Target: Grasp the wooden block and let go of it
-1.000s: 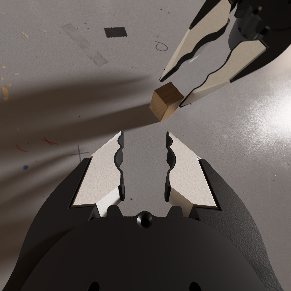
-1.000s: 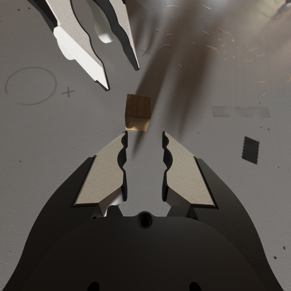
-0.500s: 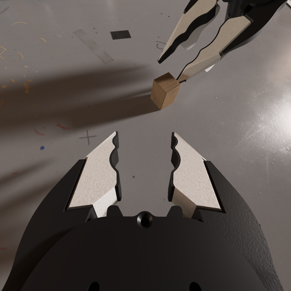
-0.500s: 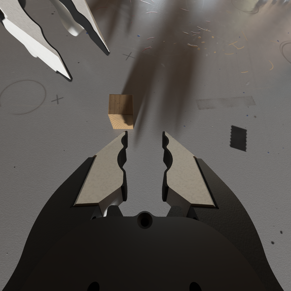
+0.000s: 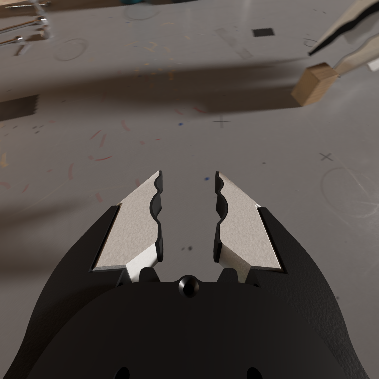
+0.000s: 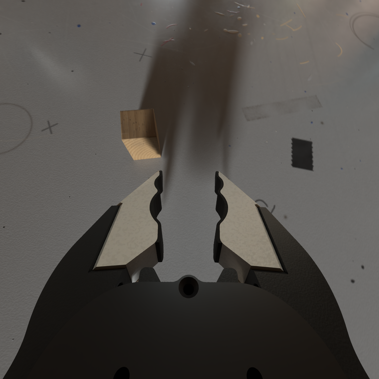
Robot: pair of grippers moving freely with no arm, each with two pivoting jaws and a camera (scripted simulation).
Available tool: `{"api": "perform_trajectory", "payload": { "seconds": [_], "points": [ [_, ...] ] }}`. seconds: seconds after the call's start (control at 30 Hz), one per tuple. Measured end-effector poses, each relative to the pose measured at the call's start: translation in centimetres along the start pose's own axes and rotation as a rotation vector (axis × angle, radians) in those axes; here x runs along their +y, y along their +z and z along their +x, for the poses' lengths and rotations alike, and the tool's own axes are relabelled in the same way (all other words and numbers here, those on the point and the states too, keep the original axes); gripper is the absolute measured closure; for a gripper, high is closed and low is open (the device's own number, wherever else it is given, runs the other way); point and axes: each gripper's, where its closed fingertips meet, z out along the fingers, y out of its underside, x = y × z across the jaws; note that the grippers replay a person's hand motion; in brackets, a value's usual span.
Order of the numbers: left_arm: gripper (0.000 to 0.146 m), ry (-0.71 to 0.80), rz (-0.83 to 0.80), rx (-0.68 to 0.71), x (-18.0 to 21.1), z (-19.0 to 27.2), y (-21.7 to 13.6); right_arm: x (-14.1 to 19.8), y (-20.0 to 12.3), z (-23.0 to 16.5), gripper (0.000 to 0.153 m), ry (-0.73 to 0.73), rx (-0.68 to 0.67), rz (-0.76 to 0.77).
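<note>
The block (image 6: 141, 134) is sitting free on the grey table (image 6: 61, 184), just ahead and left of the right gripper (image 6: 188, 174), whose jaws are standing apart with nothing between them. The left gripper (image 5: 188, 174) is hovering well off from the block (image 5: 313, 84), its jaws likewise spread and holding nothing. A black patch (image 6: 302, 154) is lying to the right.
</note>
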Motion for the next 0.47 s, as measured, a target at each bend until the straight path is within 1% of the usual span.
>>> {"api": "perform_trajectory", "payload": {
  "seconds": [0.13, 0.23, 0.33, 0.37, 0.4, 0.47],
  "points": [
    [0.097, -0.098, 0.029, -0.1, 1.1, -5.2, -2.2, 0.6, -1.0, 0.1, 0.099, 0.037, 0.079, 0.009],
    [0.091, -0.148, 0.023, -0.218, 2.4, -9.0, -3.6, 0.6, -2.2, 0.2, 0.099, 0.07, 0.152, 0.057],
    [0.087, -0.184, 0.026, -0.305, 2.9, -11.7, -4.7, 0.2, -3.7, 0.5, 0.1, 0.103, 0.228, 0.133],
    [0.084, -0.195, 0.042, -0.326, 2.7, -12.4, -5.1, 0.0, -4.2, 0.7, 0.101, 0.111, 0.252, 0.162],
    [0.078, -0.206, 0.068, -0.343, 2.3, -12.9, -5.5, -0.2, -4.6, 0.8, 0.102, 0.117, 0.274, 0.188],
    [0.062, -0.215, 0.131, -0.35, 1.1, -13.5, -5.9, -0.4, -5.2, 1.0, 0.104, 0.126, 0.302, 0.224]
  ]
}}
